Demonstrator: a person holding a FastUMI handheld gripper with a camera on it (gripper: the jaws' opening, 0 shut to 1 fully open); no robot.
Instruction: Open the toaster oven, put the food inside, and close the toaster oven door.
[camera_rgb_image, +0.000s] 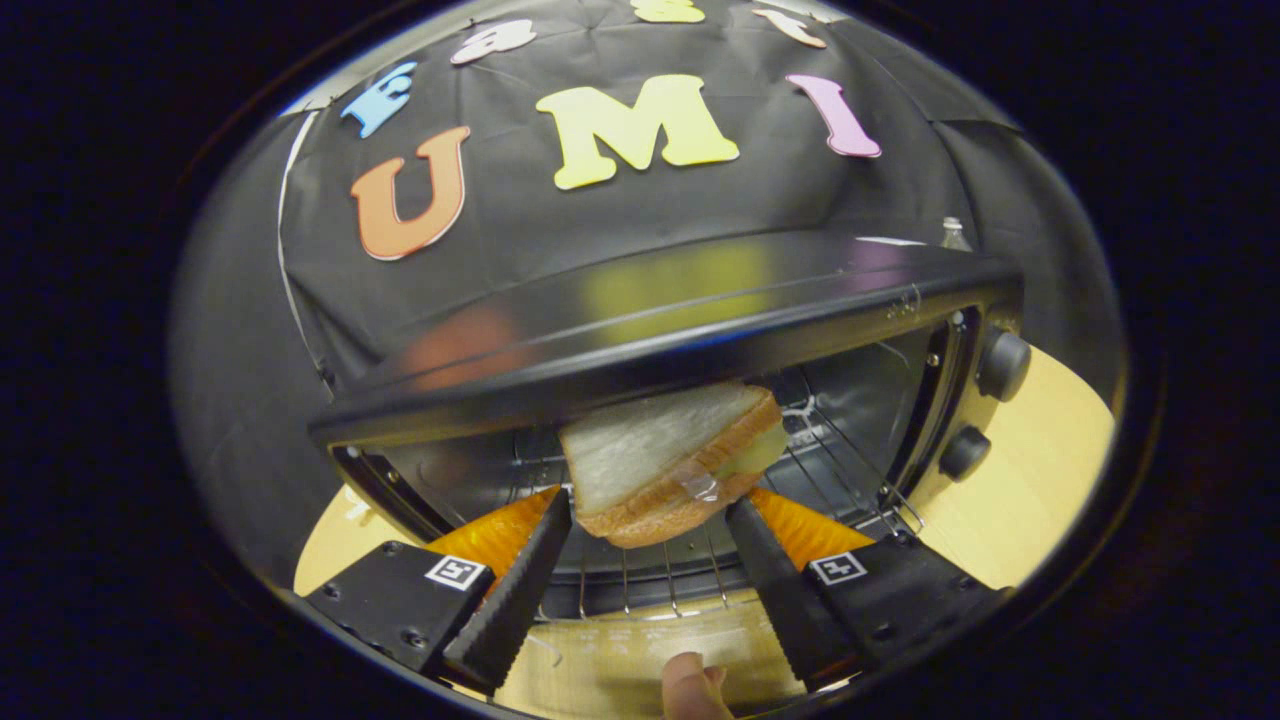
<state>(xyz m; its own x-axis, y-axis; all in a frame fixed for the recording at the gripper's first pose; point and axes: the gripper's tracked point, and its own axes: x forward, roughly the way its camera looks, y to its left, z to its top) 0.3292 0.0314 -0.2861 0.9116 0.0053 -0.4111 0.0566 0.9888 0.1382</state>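
Tongs (648, 512) gripping sandwich (668, 462), tilted twd oven (640, 350)

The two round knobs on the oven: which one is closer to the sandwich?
The lower knob is closer. It sits beside the wire rack, level with the sandwich held between the tongs; the upper knob is higher.

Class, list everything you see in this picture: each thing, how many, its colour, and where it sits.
toaster oven: one, black, on the table, its inside open to view
wire rack: one, metal, inside the oven
knobs: two, black, on the oven's right side
sandwich: one, white bread with brown crust, between the claw's fingertips at the oven mouth
table: one, pale wood, under the oven
claw: one, shut on the sandwich
fingertip: one, below the claw
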